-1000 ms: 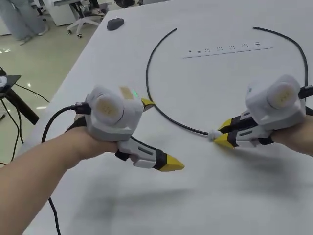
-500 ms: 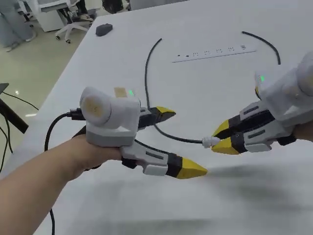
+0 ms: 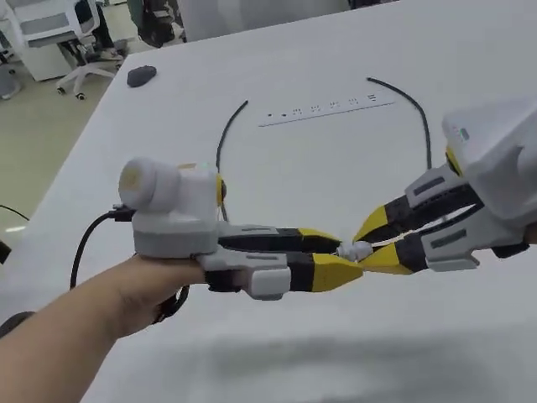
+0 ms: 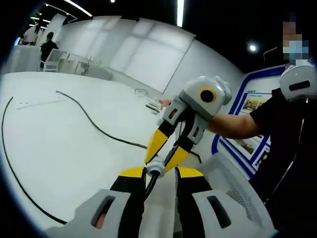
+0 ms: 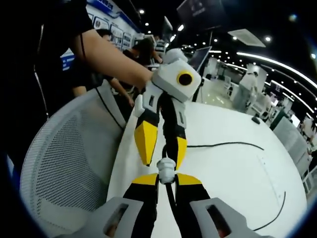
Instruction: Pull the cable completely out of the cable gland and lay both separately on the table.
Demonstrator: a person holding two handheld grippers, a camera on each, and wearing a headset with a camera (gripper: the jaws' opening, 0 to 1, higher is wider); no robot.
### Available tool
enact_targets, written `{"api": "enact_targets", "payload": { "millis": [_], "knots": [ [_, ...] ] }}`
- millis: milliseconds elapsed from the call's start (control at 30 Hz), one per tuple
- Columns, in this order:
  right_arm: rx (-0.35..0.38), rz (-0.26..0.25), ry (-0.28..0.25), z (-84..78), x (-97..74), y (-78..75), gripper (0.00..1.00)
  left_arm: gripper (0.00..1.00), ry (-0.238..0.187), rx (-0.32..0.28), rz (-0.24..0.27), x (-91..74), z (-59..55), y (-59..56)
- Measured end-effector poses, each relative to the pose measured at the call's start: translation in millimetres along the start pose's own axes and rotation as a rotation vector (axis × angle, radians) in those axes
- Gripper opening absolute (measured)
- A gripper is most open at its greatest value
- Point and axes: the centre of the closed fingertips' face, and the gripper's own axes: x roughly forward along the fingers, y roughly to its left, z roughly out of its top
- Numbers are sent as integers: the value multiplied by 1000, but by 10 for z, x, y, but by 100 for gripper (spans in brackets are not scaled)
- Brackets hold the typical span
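Two tools: your left tool (image 4: 161, 172) and your right tool (image 5: 167, 178) meet tip to tip above the white tabletop (image 3: 319, 176). One cable gland (image 3: 356, 250): small, white and knobbly, raised off the tabletop, pinched at the very tips of your right tool, whose jaws stand narrow around it. One cable (image 3: 220, 155): thin and black. It enters the gland and runs back between your left tool's jaws, and two arcs of it lie on the tabletop beyond both tools. Your left tool's jaws sit narrow, one on each side of the cable just beside the gland; I cannot tell whether they actually pinch it. Farther beyond the tools lie one white power strip (image 3: 325, 107) and one dark mouse (image 3: 141, 75).
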Motion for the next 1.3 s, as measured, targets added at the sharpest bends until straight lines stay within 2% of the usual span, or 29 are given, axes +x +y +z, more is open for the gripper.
{"api": "enact_targets", "payload": {
  "millis": [100,233,333,367,433,467,500,533,567,600,633,700,733,867,1033,1067,1133,1200,1233,1300],
  "knots": [
    [4,-1,-5,4,-12,24,7,20,0,-9,-6,17,-8,-32],
    [15,12,-7,5,-21,65,7,16,17,12,5,40,-35,-53],
    [9,13,-7,6,-34,71,7,15,18,23,-6,47,-33,-86],
    [8,14,-9,-1,-40,63,7,15,18,71,-13,45,-28,-104],
    [9,14,-21,19,-62,57,7,15,16,76,-12,31,0,-104],
    [25,10,-35,32,-85,27,8,15,3,116,-10,25,48,-88],
    [79,22,-58,40,-99,23,8,15,-2,156,-12,23,71,-102],
    [197,63,-90,71,-119,39,9,15,12,177,-16,17,83,-128],
    [284,86,-117,92,-137,34,9,15,17,216,-13,22,95,-142],
    [312,99,-137,80,-153,24,9,14,5,266,-12,26,151,-160],
    [336,113,-166,93,-164,1,9,14,10,276,-9,23,162,-167],
    [405,141,-191,105,-184,8,9,14,12,285,-9,26,179,-184],
    [414,149,-189,101,-187,13,9,14,14,299,-11,29,191,-190],
    [418,166,-176,107,-174,63,9,14,48,363,-16,40,137,-193],
    [419,174,-162,101,-158,103,8,14,58,380,-19,46,120,-178],
    [385,166,-158,102,-156,113,8,14,60,377,-18,48,120,-176],
    [354,148,-150,109,-152,116,7,14,64,319,-19,49,116,-171],
    [278,99,-135,107,-145,85,7,14,63,307,-9,45,126,-135],
    [255,91,-120,101,-143,98,7,14,66,294,-9,46,118,-132],
    [153,40,-84,79,-131,87,6,14,67,239,1,55,97,-115]
  ]
}}
